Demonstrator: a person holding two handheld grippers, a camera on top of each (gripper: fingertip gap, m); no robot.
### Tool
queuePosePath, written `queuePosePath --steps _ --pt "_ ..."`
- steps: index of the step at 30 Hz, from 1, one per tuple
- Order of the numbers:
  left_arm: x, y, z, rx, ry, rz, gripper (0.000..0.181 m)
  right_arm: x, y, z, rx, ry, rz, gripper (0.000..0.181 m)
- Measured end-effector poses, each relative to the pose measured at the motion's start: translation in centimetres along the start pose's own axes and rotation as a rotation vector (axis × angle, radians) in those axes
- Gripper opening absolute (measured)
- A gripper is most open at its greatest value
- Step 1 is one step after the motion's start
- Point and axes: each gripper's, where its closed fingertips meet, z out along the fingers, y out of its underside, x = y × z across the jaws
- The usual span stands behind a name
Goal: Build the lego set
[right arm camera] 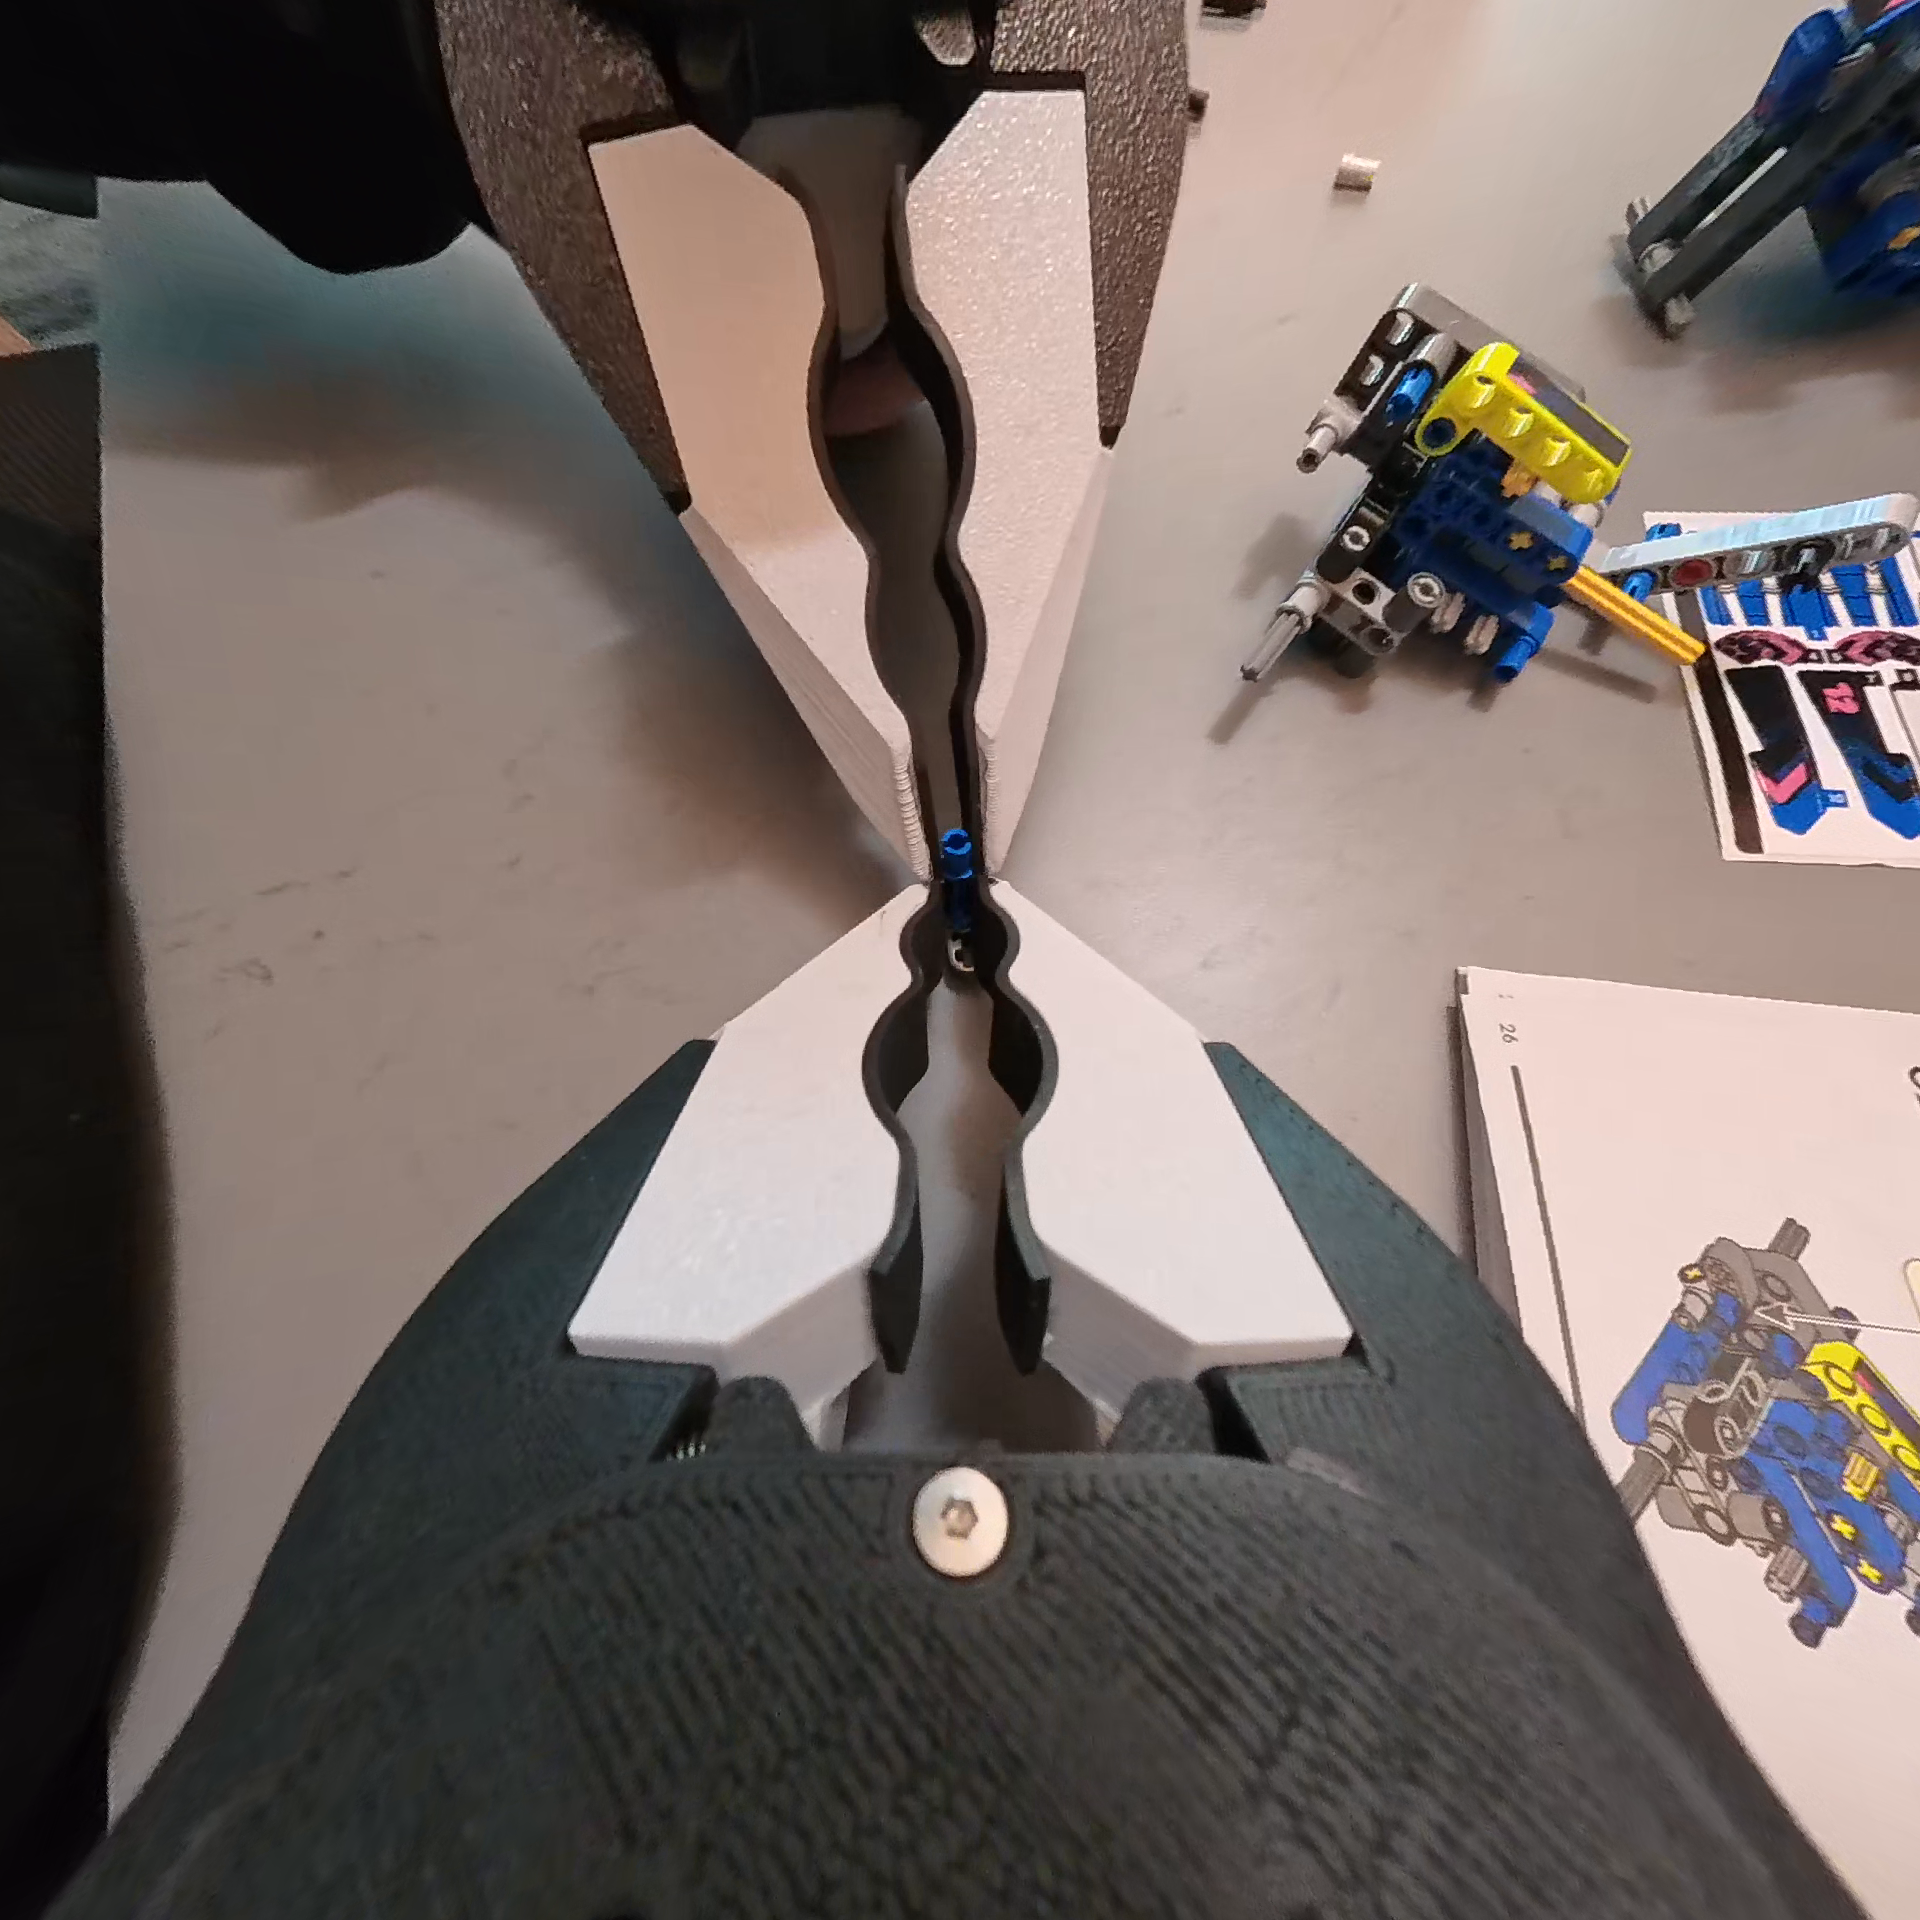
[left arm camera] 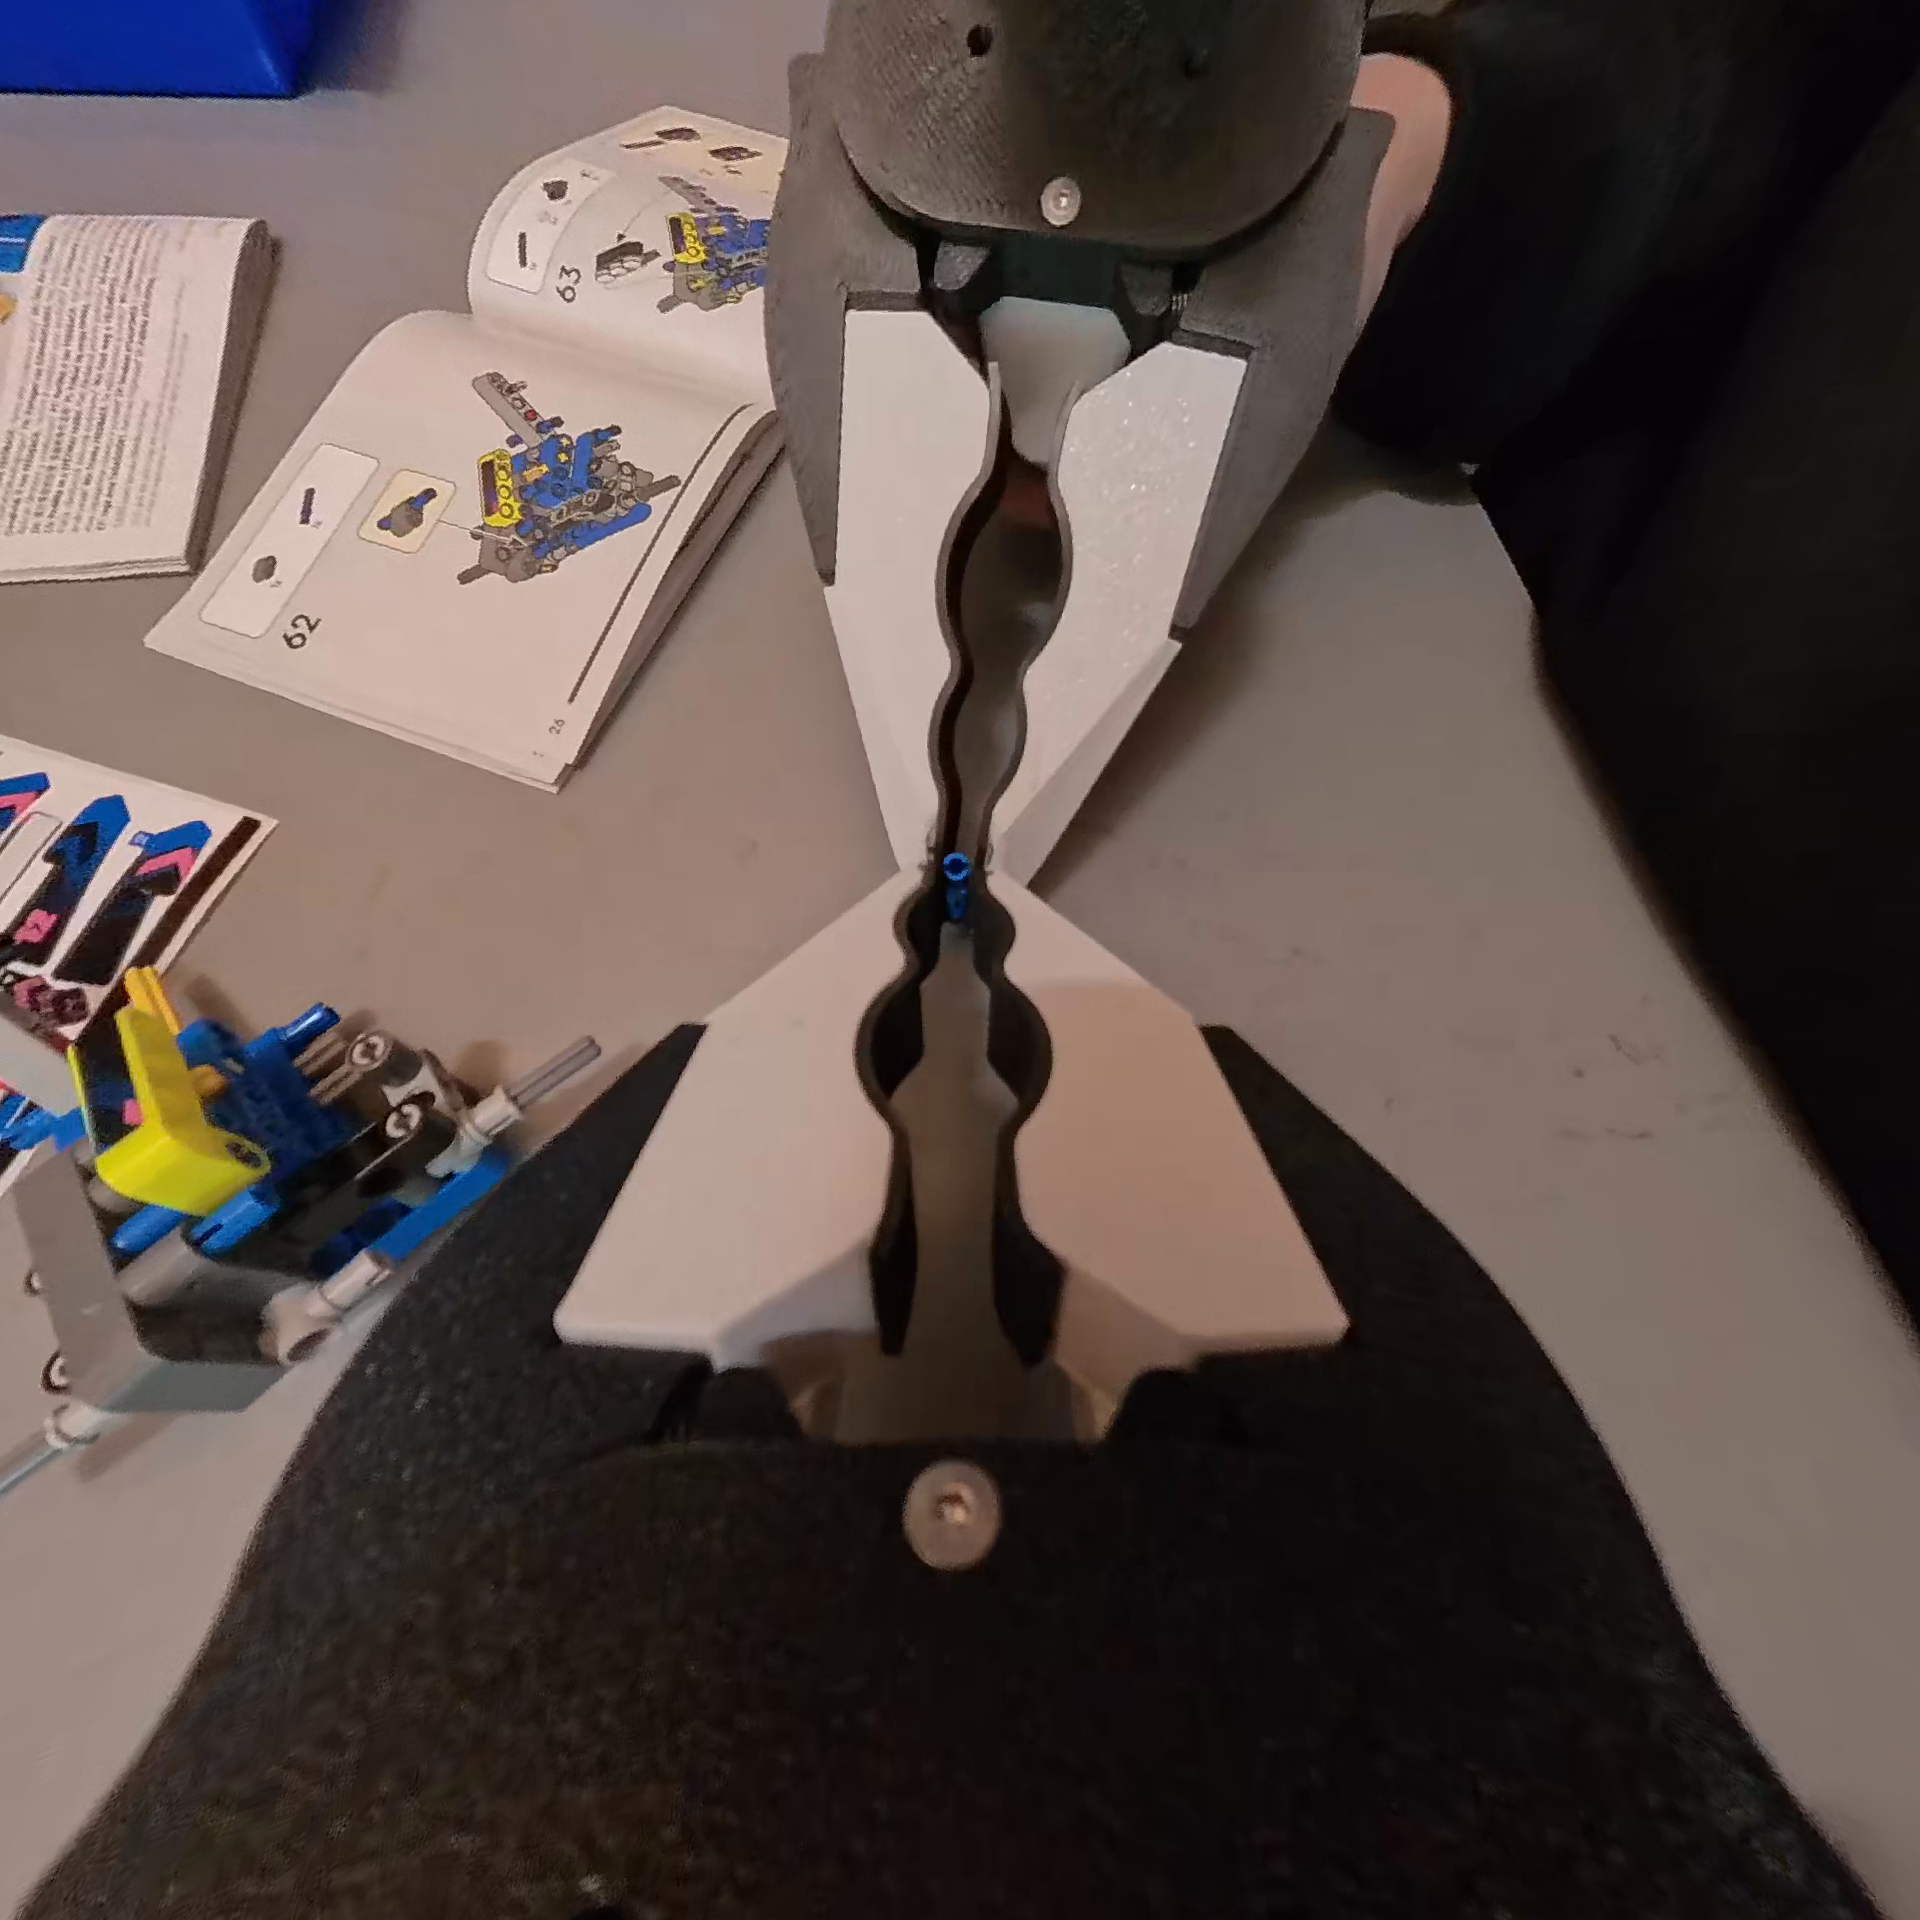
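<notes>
A small blue pin [left arm camera: 956, 883] is pinched where my two grippers meet tip to tip above the grey table. My left gripper [left arm camera: 956, 912] comes from the bottom of the left wrist view and is shut on one end. My right gripper [left arm camera: 956, 854] comes from the top and is shut on the other end. In the right wrist view the pin [right arm camera: 956, 862] sits between my right gripper [right arm camera: 961, 912] and the left gripper [right arm camera: 954, 844]. A tiny grey piece [right arm camera: 958, 956] shows just behind the pin. The partly built blue, yellow and black model [left arm camera: 260, 1143] [right arm camera: 1455, 520] rests on the table.
The open instruction booklet [left arm camera: 468, 499] [right arm camera: 1714, 1299] and a sticker sheet [left arm camera: 104, 894] [right arm camera: 1818, 727] lie beside the model. A second booklet [left arm camera: 114, 395], a blue bin [left arm camera: 156, 42], a larger blue build [right arm camera: 1787, 156] and a small beige part [right arm camera: 1354, 171] are farther off. A dark sleeve [left arm camera: 1714, 520] borders the table.
</notes>
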Motion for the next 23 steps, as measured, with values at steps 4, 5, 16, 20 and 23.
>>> queuePosePath --steps 4,5,16,20,23 --pt "0.06 0.04 -0.01 0.0 0.003 0.002 0.002 -0.05 0.02 0.03 -0.001 0.0 -0.004 0.003" --pt "0.09 0.03 -0.01 0.001 0.003 0.004 0.002 -0.07 0.02 0.04 -0.002 -0.002 -0.003 0.003" --pt "0.17 -0.01 -0.04 0.002 0.007 0.031 0.002 -0.21 0.06 0.07 -0.004 -0.012 -0.006 0.003" --pt "0.18 -0.13 -0.07 0.011 0.002 0.058 0.002 -0.22 0.06 0.07 -0.004 -0.013 -0.005 0.003" --pt "0.22 -0.37 -0.17 0.026 0.002 0.061 0.002 -0.22 0.07 0.09 -0.005 -0.011 -0.007 0.003"
